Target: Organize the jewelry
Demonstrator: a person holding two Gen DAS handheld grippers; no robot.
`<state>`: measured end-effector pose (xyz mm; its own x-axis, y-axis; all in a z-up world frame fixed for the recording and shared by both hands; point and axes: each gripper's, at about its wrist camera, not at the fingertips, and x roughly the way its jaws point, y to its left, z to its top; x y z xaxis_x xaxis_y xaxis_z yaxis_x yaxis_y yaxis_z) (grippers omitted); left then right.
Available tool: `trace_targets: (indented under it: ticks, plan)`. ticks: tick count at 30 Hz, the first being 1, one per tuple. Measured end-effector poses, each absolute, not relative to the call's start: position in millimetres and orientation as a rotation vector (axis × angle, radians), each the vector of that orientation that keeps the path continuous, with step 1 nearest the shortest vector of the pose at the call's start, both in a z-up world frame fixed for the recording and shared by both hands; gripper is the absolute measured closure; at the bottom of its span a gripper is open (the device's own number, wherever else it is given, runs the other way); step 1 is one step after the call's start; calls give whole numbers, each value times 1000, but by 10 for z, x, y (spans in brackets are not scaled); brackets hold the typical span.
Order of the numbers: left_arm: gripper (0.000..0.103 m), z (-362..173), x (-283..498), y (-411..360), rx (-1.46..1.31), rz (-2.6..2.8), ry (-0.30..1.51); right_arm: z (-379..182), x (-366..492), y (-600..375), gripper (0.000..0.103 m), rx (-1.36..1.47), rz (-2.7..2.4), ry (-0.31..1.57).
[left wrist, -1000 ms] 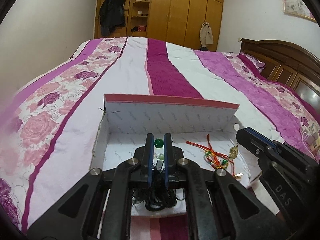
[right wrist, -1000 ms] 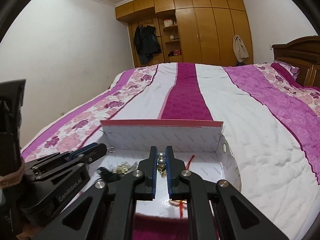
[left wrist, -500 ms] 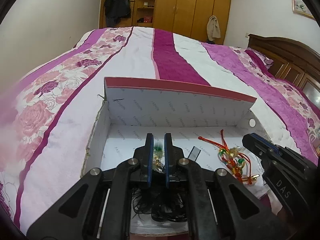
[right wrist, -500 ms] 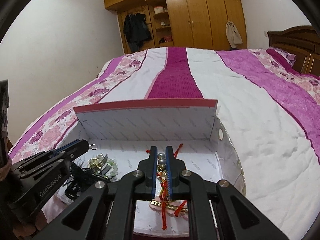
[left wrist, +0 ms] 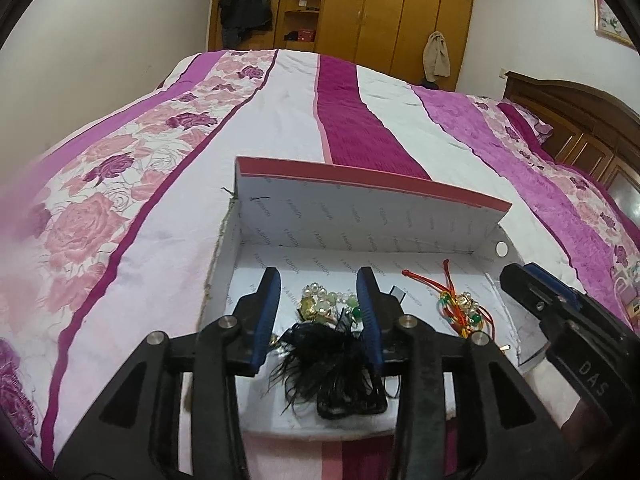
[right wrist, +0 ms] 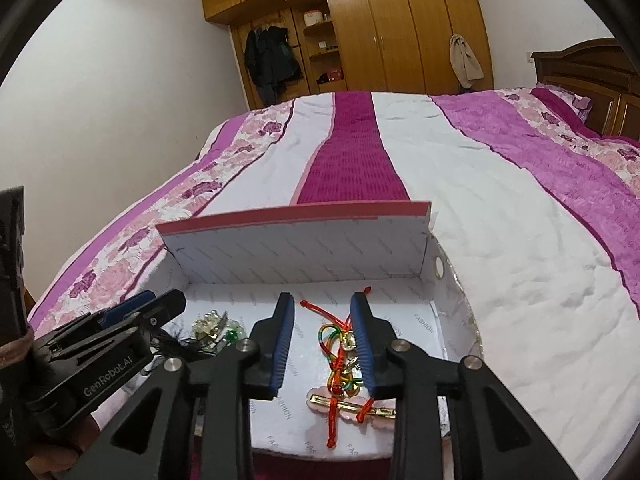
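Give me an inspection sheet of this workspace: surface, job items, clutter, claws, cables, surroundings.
Surface: striped floral bedspread.
Job's things: open white box holds pearl-and-green bead piece, black feathered piece, red cord bracelet, pink hair clip.
Clutter: nothing seen.
Claws: left claw and right claw have just been opening; jewelry lies between the jaws, not pressed.
Cables: nothing seen.
Surroundings: wooden wardrobe, headboard.

Open box (left wrist: 256, 248) on the bed (left wrist: 280, 128), lid standing at its far side, bead bracelet (left wrist: 328, 304) and feathered piece (left wrist: 332, 356) in its left part, corded bracelet (right wrist: 340, 344) and hair clip (right wrist: 352, 406) in its right, wardrobe (right wrist: 400, 24) beyond the bed
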<state>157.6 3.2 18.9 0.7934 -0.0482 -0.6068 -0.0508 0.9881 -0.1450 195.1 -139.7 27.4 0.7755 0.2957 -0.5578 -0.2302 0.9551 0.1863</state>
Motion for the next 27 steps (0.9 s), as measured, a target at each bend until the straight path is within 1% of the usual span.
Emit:
trace_targets:
  ticks: [6, 11, 13, 15, 17, 23, 27]
  plan:
    - [69, 318, 1384, 81, -158, 9, 643, 425, 1739, -1399, 67, 118, 292, 603]
    - [65, 413, 1181, 88, -151, 13, 633, 529, 1489, -1417, 60, 120, 299, 590]
    - [63, 446, 1112, 85, -145, 17, 627, 555, 1390, -1424, 59, 121, 301, 586]
    - [61, 476, 1025, 86, -144, 17, 623, 580, 1292, -1424, 56, 121, 301, 586]
    - [58, 504, 940, 86, -144, 16, 618, 599, 1191, -1431, 48, 116, 300, 584]
    - [49, 560, 725, 103, -135, 21, 601, 652, 902, -1442, 38, 105, 294, 573]
    - [43, 585, 596, 89, -121, 29, 579, 661, 745, -1463, 35, 96, 282, 562]
